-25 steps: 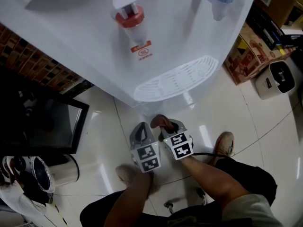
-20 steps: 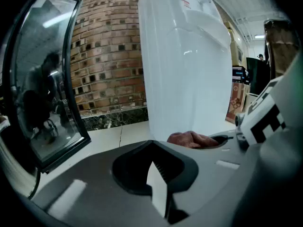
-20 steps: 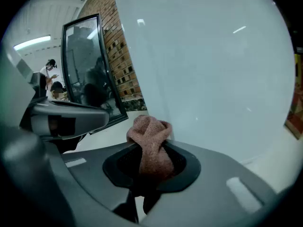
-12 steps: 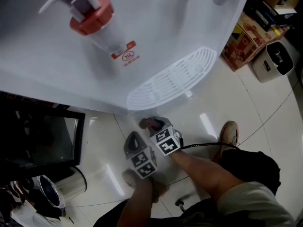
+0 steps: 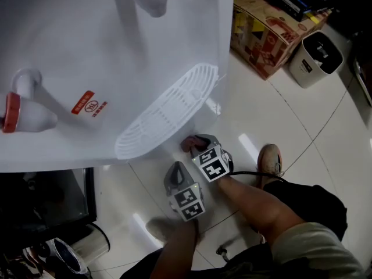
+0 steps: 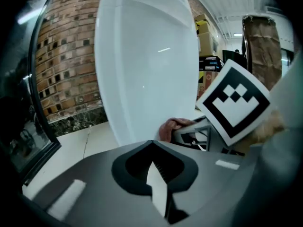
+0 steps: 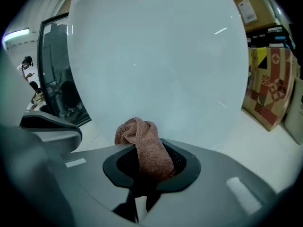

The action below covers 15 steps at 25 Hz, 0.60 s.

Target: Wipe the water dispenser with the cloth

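The white water dispenser (image 5: 104, 51) fills the upper left of the head view, with its red tap (image 5: 11, 112) and drip grille (image 5: 168, 112). My right gripper (image 5: 196, 146) is low by the dispenser's lower front, below the grille, shut on a brownish-pink cloth (image 5: 189, 143). In the right gripper view the cloth (image 7: 144, 145) bulges out of the jaws (image 7: 142, 160) right in front of the white panel (image 7: 156, 56). My left gripper (image 5: 174, 176) sits just beside it, shut with nothing in it (image 6: 152, 150). Its view shows the cloth (image 6: 171, 126) and the dispenser's body (image 6: 147, 65).
Cardboard boxes (image 5: 267, 34) and a white bin (image 5: 317, 54) stand on the glossy tiled floor to the right. A dark glass-fronted cabinet (image 5: 40, 208) and a metal pot (image 5: 87, 243) are at lower left. The person's shoe (image 5: 268, 161) is near the grippers. A brick wall (image 6: 66, 65) runs behind.
The head view has swung so the dispenser sits further left. Both grippers have sunk together toward the dispenser's lower front. The cloth stays in the right jaws.
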Available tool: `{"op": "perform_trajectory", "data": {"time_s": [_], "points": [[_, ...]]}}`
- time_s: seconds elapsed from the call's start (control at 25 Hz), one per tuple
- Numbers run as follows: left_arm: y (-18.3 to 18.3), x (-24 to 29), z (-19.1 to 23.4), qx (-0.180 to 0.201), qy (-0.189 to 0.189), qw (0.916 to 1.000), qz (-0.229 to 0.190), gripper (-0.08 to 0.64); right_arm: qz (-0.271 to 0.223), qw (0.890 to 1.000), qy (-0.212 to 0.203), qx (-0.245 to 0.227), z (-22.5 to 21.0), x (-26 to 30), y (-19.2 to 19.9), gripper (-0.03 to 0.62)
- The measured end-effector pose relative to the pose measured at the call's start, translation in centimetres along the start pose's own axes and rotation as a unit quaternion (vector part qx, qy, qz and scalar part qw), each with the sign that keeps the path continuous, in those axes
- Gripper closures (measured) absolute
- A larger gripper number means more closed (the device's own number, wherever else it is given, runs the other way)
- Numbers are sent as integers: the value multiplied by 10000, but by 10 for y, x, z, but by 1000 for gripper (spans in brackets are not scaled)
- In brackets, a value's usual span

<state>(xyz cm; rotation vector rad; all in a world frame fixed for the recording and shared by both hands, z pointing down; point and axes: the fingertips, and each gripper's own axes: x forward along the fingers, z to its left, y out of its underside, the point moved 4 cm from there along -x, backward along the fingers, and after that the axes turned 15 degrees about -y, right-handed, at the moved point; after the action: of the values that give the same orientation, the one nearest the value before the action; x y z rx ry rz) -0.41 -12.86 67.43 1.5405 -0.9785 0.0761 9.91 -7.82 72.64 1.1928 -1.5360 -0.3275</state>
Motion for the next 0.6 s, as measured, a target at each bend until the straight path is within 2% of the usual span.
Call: {"op": "perform_trajectory", "data": {"time_s": [0.08, 0.2, 0.48, 0.6], "points": [[-3, -3, -15, 117, 163, 9998, -41, 560, 1, 10000, 80, 5, -14, -9, -2, 500], [-11, -2, -37, 221, 355, 9991, -108, 560, -93, 9991, 305, 273, -36, -21, -3, 500], [-35, 1, -85, 252, 707, 9968, -277, 560, -227, 9928, 842, 817, -95, -47, 1, 502], [-40, 5, -100, 226, 793, 9962, -293, 560, -268, 9903, 1019, 903, -119, -57, 0, 502]]}}
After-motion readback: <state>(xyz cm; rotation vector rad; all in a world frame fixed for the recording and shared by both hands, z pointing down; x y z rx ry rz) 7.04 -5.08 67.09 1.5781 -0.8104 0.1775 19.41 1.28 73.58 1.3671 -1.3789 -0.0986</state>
